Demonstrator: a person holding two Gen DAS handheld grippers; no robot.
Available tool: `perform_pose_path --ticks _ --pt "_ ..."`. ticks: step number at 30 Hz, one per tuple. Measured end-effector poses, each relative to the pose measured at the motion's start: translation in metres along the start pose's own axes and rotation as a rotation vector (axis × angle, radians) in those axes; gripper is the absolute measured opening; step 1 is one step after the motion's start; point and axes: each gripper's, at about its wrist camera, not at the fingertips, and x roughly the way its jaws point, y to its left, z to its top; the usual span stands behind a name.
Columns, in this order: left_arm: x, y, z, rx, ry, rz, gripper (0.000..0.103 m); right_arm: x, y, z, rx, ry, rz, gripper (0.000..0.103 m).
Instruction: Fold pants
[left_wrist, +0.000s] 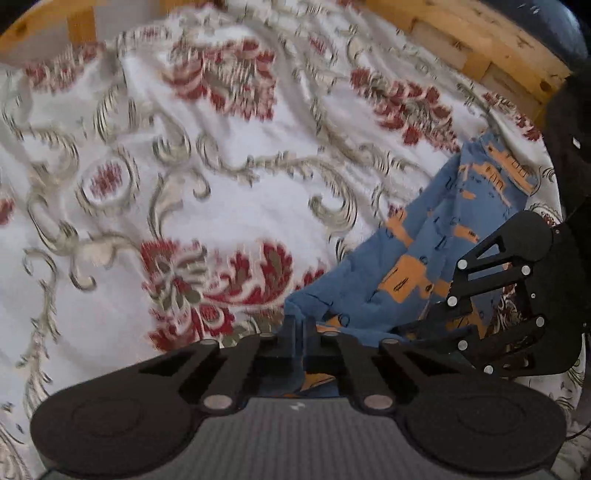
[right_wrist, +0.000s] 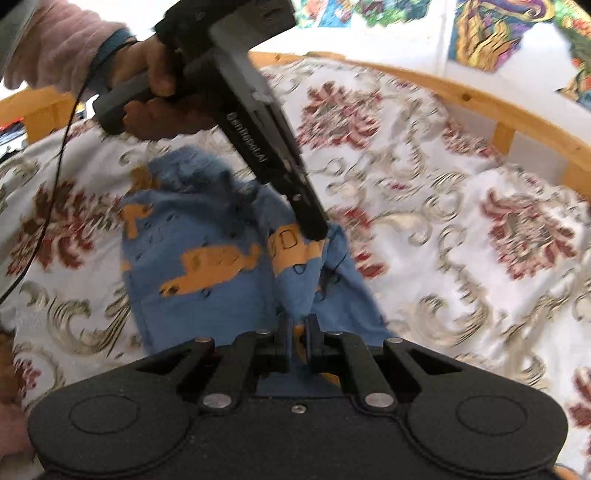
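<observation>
Small blue pants with orange digger prints (left_wrist: 417, 236) (right_wrist: 207, 295) lie crumpled on a flowered bedspread. In the left wrist view my left gripper (left_wrist: 299, 326) is shut on a blue edge of the pants at their near left corner. From the right wrist view the same left gripper (right_wrist: 314, 230) comes down steeply onto a raised fold of the pants. My right gripper (right_wrist: 298, 326) is shut on a bunched fold of the blue cloth just in front of it. It also shows at the right of the left wrist view, as the right gripper (left_wrist: 410, 330) lying low on the pants.
A white bedspread with red flowers and grey scrolls (left_wrist: 229, 192) (right_wrist: 443, 229) covers the bed. A wooden bed frame (left_wrist: 491, 44) (right_wrist: 480, 99) runs along the far side. A hand in a pink sleeve (right_wrist: 66, 40) holds the left gripper's handle; a black cable (right_wrist: 55, 177) hangs from it.
</observation>
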Motion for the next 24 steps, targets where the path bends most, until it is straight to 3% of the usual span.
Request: perform_pose_path --ticks 6,9,15,19,22,24 --pt "-0.015 0.009 0.015 -0.037 -0.094 0.033 0.001 0.027 -0.029 0.012 0.034 0.011 -0.168 0.009" --pt "0.001 0.034 0.022 -0.135 -0.094 0.025 0.001 0.041 -0.046 0.007 0.094 0.048 -0.246 0.021" --pt "0.029 0.076 0.014 -0.287 -0.096 0.02 0.001 0.001 -0.055 -0.012 0.161 0.045 -0.294 0.025" --pt "0.029 0.076 0.009 -0.287 -0.12 0.028 0.001 -0.001 -0.062 -0.037 0.24 0.146 -0.341 0.026" --pt "0.032 0.072 0.011 -0.269 -0.122 0.051 0.001 -0.01 -0.081 -0.048 0.389 0.118 -0.357 0.025" --pt "0.035 0.071 0.012 -0.27 -0.122 0.06 0.001 -0.02 -0.079 -0.045 0.38 0.088 -0.412 0.027"
